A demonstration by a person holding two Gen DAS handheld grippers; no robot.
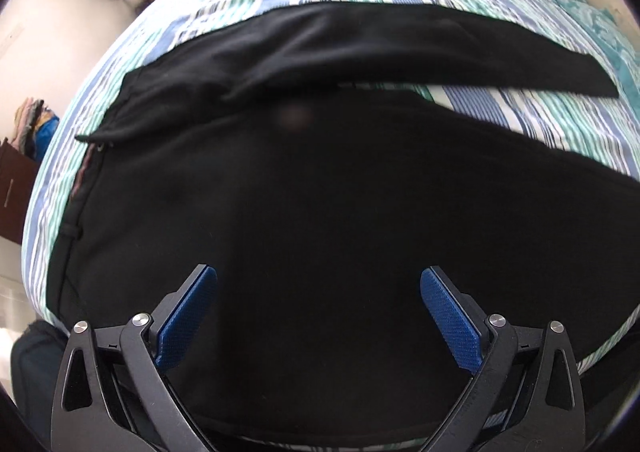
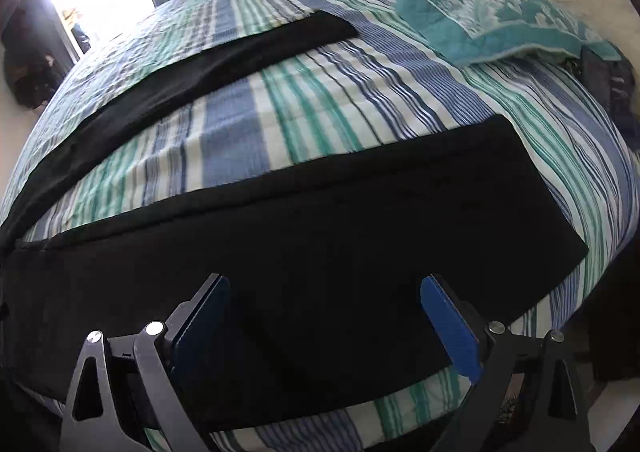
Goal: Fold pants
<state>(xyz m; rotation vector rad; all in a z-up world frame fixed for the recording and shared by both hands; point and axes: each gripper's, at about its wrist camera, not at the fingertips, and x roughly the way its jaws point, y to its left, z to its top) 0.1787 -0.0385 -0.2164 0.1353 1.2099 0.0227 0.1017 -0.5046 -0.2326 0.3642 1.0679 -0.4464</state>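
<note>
fingers spread on both, nothing pinched | pants run left-right under them | near leg closest, far leg beyond

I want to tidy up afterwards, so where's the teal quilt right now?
In the right wrist view the teal quilt lies bunched at the upper right on the striped bed, against the wall, beyond the black pants.

I see the black pants lying flat and unfolded on the bed, legs spread apart in a V, waist toward my left side
</note>
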